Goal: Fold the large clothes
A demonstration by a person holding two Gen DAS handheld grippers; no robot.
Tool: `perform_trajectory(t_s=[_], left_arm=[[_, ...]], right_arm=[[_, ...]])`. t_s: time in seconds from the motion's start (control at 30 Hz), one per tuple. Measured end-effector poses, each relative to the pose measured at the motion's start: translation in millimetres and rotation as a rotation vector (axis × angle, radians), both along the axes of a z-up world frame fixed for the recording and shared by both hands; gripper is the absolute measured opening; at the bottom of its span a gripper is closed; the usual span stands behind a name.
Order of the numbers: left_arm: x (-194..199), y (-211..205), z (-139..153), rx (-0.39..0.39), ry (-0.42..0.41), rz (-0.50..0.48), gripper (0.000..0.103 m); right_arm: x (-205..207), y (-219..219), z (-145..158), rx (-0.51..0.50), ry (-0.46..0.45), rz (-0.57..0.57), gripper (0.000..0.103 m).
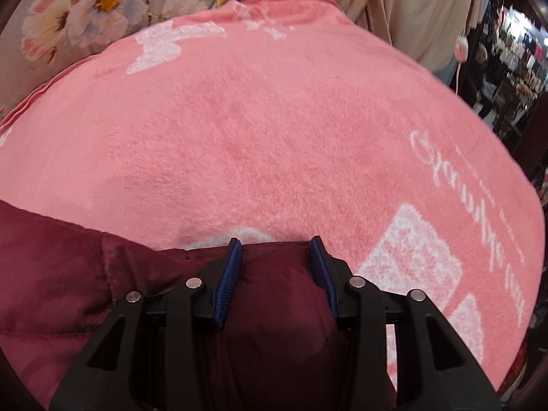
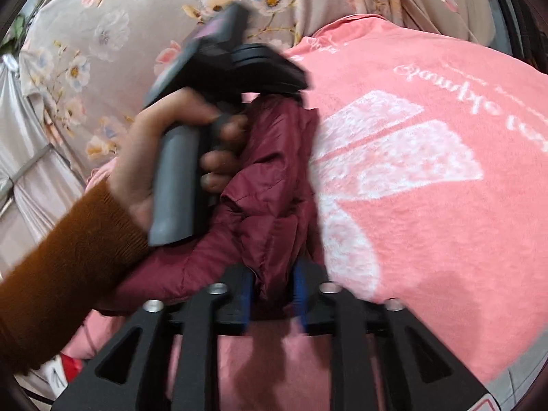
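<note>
A maroon puffer jacket [image 1: 68, 274] lies bunched over a pink fleece blanket [image 1: 257, 130]. My left gripper [image 1: 276, 250] has its blue pads apart with a thick fold of the jacket between them, gripping it. In the right wrist view the jacket [image 2: 267, 178] runs from my right gripper [image 2: 274, 291] up to the left gripper's body, held by a hand [image 2: 164, 150] in an orange sleeve. The right gripper's blue pads are closed on a gathered fold of the jacket. The right wrist view is motion blurred.
The pink blanket [image 2: 428, 205] with white print covers the bed. A grey floral sheet [image 2: 120, 34] lies behind it, also in the left wrist view [image 1: 85, 7]. Beige fabric [image 1: 421, 10] and dark shelves [image 1: 513, 68] are at the far right.
</note>
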State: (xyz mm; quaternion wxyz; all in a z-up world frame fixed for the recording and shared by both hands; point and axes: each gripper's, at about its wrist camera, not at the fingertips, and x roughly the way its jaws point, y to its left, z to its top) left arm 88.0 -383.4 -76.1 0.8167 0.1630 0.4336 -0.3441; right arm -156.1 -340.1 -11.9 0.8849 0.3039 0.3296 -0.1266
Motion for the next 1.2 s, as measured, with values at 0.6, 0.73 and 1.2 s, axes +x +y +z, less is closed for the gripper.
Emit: perform_trajectory(t_s=[0.6,0.73,1.2], left_arm=[[-40.1,263.7,88.6,-0.157,-0.017,0.444,0.066],[-34.9,262.3,57.0,-0.153,0.071,0.459,0.066],[-31.8,249.8,26.1,-0.201,0.136,0.451,0.093]], right_arm=[[89.5,-29.5,45.5,-0.055,0.121,0.012,0.046],[97.0,-39.6,13.6,0.071,0.173,-0.013,0.052],[95.4,-38.3,-21.3,0.108,0.167,-0.030,0.071]])
